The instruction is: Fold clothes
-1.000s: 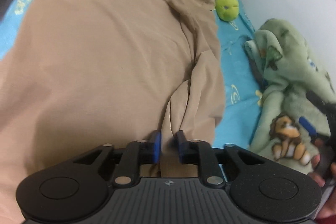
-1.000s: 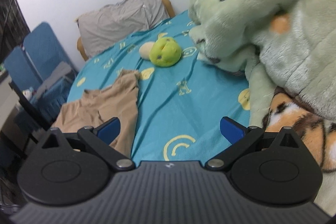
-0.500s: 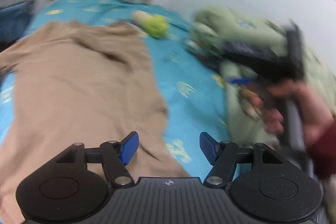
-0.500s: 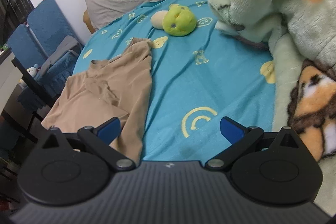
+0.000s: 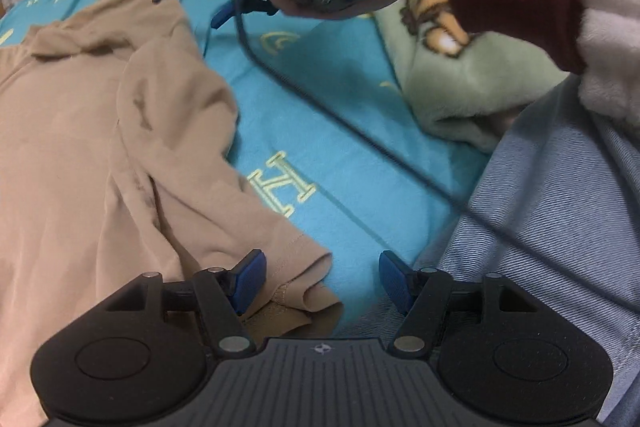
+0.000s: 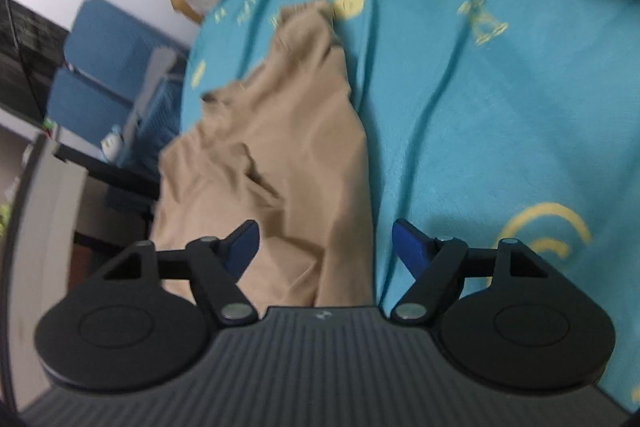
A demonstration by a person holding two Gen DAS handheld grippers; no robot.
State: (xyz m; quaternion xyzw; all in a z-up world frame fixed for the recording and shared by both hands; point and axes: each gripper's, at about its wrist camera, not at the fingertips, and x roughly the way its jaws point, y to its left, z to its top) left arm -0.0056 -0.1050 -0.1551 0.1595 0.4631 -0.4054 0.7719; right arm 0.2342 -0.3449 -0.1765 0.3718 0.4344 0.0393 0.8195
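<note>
Both grippers spread, holding nothing; shirt sleeve at ten o'clock may slide back unfolded.

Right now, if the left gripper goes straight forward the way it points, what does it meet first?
Probably the sleeve cuff of the tan shirt, lying just ahead of the open left gripper. Beyond it is only the blue bedsheet. Depth is unclear, so it may pass just above the cuff.
</note>
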